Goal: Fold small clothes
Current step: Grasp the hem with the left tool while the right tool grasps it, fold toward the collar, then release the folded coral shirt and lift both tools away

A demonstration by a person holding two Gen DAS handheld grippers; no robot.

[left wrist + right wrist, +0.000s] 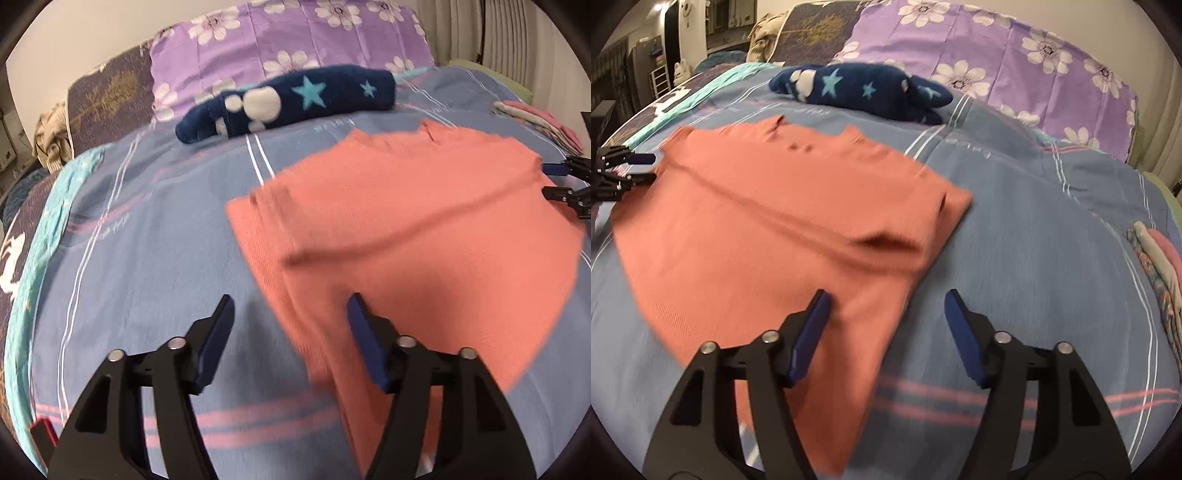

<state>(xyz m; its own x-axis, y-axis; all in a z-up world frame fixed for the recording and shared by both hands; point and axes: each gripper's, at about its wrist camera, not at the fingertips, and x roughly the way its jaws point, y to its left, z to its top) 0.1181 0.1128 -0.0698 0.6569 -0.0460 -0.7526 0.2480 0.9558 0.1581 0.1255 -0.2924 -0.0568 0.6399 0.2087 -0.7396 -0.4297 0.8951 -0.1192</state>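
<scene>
A salmon-pink small garment (pixel 417 221) lies spread flat on the blue striped bed sheet (pixel 147 240); it also shows in the right wrist view (pixel 768 221). My left gripper (pixel 290 308) is open and empty, over the garment's left edge. My right gripper (pixel 886 302) is open and empty, over the garment's right edge. Each gripper shows in the other's view: the right one (pixel 554 181) at the garment's far right, the left one (pixel 646 168) at its far left.
A dark blue garment with stars (pixel 288 101) lies behind the pink one, also in the right wrist view (pixel 860 88). Purple floral pillows (pixel 288 44) stand at the head of the bed. A stack of folded clothes (pixel 1160 269) lies at the right.
</scene>
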